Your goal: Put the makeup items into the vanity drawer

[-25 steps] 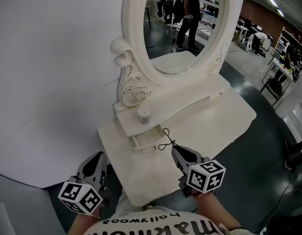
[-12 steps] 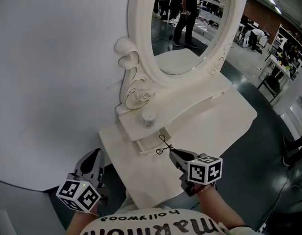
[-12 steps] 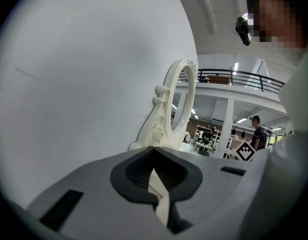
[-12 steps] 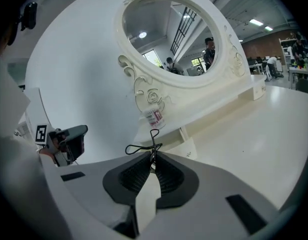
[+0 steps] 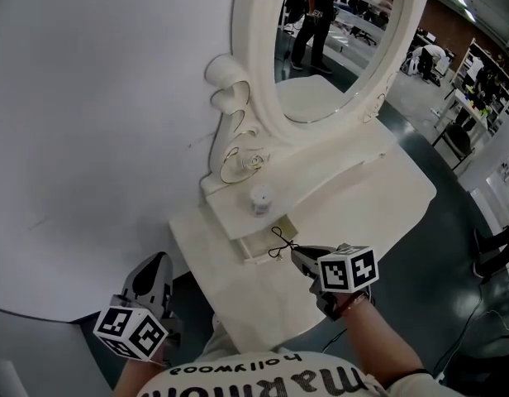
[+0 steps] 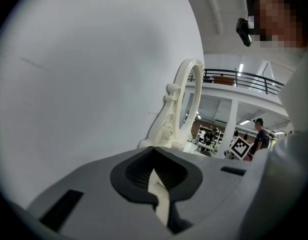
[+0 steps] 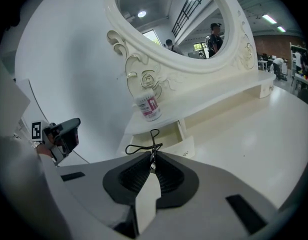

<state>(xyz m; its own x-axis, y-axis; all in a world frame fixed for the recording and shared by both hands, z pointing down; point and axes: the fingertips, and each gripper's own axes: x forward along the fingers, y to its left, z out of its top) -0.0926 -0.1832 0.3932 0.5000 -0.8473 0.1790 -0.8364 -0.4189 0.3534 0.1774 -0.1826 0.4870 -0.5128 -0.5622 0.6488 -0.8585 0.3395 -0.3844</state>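
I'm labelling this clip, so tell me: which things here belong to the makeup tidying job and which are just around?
Job: black wire-loop item in the shut right gripper; open vanity drawer; small bottle on the shelf.
Just around: oval mirror; left gripper, shut and empty; dark floor.

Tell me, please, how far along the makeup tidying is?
The drawer is open. The right gripper holds a thin black wire item near it, not yet released. The small bottle on the shelf is left. The left gripper is shut, empty.
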